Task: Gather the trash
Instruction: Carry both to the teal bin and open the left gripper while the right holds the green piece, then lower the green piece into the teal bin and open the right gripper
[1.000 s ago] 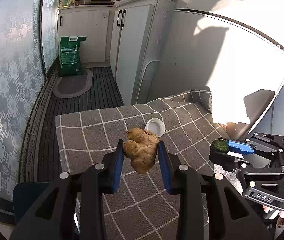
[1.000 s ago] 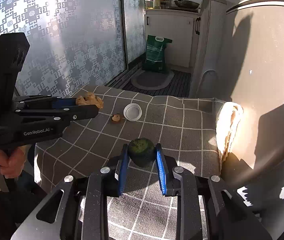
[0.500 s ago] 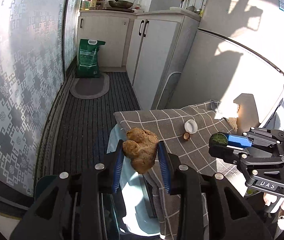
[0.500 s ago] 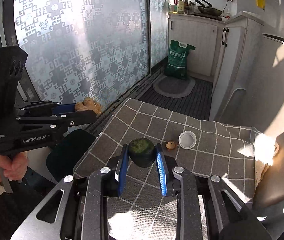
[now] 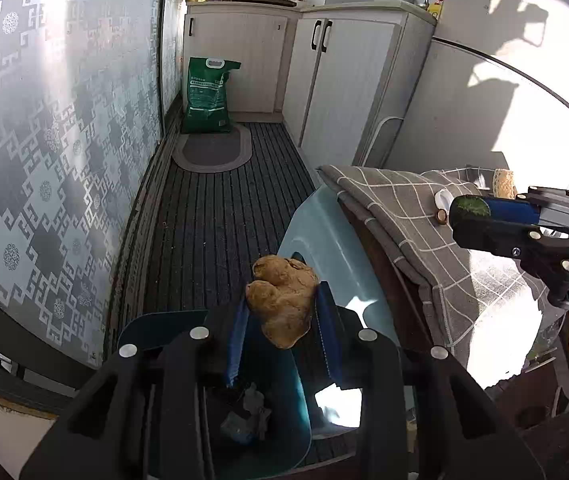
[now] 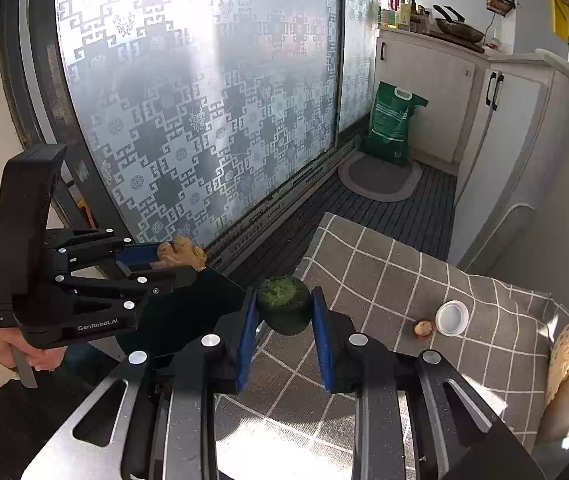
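My left gripper (image 5: 282, 312) is shut on a knobbly tan ginger root (image 5: 282, 304) and holds it over the open dark teal bin (image 5: 220, 412) beside the table; crumpled grey trash (image 5: 246, 420) lies inside. The left gripper also shows in the right wrist view (image 6: 182, 258). My right gripper (image 6: 284, 312) is shut on a dark green cucumber stub (image 6: 283, 304) above the table's left edge, near the bin (image 6: 188, 312). A white cap (image 6: 451, 317) and a small brown nut (image 6: 422, 327) lie on the checked grey tablecloth (image 6: 384, 280).
A light blue stool (image 5: 324, 240) stands between bin and table. A patterned glass door (image 6: 204, 100) runs along the left. A green bag (image 5: 208, 94), oval mat (image 5: 214, 152) and white cabinets (image 5: 344, 80) stand behind. A woven item (image 6: 564, 352) hangs at the table's right edge.
Both grippers have swung left off the table toward the bin, each still holding its item. The left one with the ginger has gone from the table's edge to above the bin opening.
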{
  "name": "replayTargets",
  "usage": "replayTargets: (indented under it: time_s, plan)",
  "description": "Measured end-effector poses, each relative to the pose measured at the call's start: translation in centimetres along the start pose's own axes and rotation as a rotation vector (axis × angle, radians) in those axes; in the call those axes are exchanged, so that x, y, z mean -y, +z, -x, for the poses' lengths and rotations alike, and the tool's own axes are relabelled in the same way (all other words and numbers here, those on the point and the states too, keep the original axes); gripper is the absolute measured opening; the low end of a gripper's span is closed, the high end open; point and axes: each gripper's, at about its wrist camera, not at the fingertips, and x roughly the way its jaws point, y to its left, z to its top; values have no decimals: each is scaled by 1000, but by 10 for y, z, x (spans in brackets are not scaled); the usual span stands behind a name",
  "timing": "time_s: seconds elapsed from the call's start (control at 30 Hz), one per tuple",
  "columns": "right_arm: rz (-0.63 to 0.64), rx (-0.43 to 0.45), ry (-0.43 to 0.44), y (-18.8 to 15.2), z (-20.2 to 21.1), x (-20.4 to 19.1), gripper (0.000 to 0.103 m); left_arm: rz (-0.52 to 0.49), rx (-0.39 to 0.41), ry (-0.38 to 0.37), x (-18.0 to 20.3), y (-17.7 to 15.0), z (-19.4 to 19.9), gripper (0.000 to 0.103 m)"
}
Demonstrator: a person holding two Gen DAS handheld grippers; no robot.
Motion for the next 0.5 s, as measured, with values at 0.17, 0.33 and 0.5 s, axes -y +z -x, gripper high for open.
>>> replayTargets:
  time_s: [0.17, 0.33, 0.5]
  plan:
    - [26, -11, 21, 9, -11, -22, 26, -16, -52, 25, -16, -25, -10, 36]
    - [46, -32, 38, 17, -26, -42, 26, -21, -120, 37, -30, -51, -24, 36]
    - [69, -70, 50, 19, -43, -61, 26, -36, -182, 49, -40, -71, -36, 36]
